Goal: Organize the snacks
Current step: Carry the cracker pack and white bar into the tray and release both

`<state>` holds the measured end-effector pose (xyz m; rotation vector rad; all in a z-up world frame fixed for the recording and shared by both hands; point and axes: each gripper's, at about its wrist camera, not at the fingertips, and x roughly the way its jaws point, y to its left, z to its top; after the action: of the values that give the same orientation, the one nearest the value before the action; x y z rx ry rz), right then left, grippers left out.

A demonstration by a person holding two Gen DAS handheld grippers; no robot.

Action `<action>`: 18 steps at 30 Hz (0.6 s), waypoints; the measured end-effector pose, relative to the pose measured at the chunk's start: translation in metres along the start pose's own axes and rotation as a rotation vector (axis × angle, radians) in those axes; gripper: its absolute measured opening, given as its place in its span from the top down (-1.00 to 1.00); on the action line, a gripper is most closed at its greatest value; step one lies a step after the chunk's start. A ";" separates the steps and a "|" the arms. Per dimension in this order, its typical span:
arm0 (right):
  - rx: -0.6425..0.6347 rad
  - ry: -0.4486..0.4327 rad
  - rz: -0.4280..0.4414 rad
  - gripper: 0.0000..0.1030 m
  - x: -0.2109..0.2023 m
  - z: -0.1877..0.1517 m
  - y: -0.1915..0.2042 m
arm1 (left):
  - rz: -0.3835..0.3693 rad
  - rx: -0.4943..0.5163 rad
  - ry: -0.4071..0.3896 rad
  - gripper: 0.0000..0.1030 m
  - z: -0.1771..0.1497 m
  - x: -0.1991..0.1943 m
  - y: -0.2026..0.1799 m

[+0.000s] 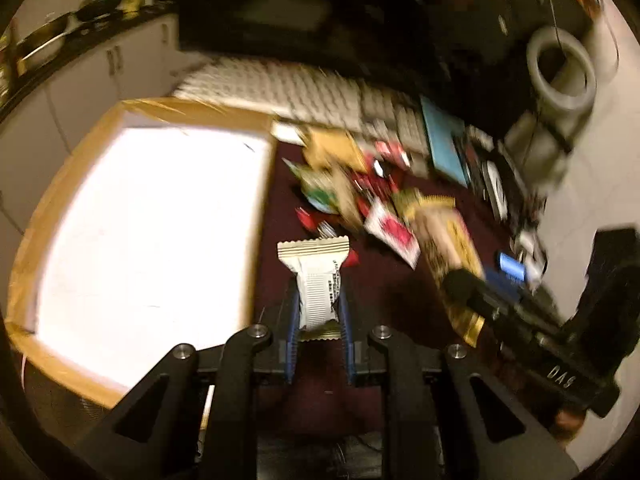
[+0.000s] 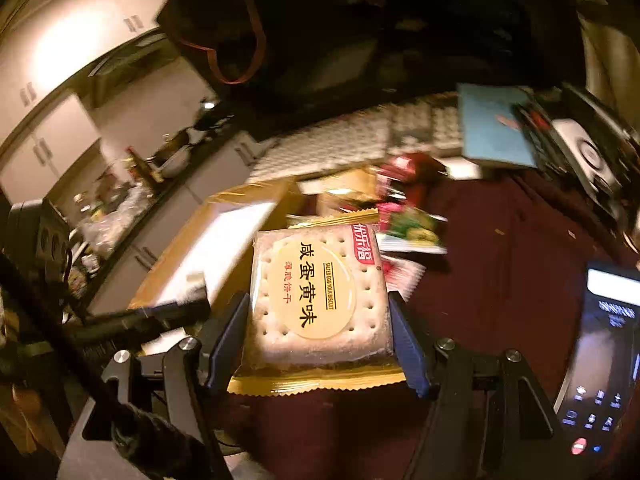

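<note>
Left gripper (image 1: 319, 280) aloft over the dark red table (image 1: 384, 292), tipped down toward it, fingers (image 1: 293, 316) pinching a white snack bar (image 1: 316, 280) just right of the cardboard box (image 1: 52, 200). Beyond the bar, a blurred pile of snacks (image 1: 360, 188), also right of the box. Right gripper (image 2: 320, 320) raised too, pointing toward the box (image 2: 240, 216), fingers (image 2: 404, 340) spread wide and clamped on both sides of a salted egg yolk biscuit pack (image 2: 320, 300). Keyboard (image 1: 288, 88) behind the box.
</note>
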<state>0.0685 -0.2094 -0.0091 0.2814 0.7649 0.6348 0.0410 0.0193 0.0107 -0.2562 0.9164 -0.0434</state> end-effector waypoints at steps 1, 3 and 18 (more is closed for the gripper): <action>-0.017 0.003 0.027 -0.32 0.003 0.003 0.011 | 0.021 -0.015 -0.021 0.62 0.002 -0.007 0.008; -0.061 0.023 0.067 -0.32 0.012 0.006 0.031 | 0.062 -0.056 -0.053 0.62 0.005 -0.022 0.030; -0.359 0.275 0.120 -0.32 0.150 0.002 0.167 | 0.256 -0.259 0.021 0.62 -0.009 -0.001 0.158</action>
<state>0.0804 0.0147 -0.0154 -0.0936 0.8836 0.9223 0.0222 0.1708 -0.0315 -0.3773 0.9702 0.3114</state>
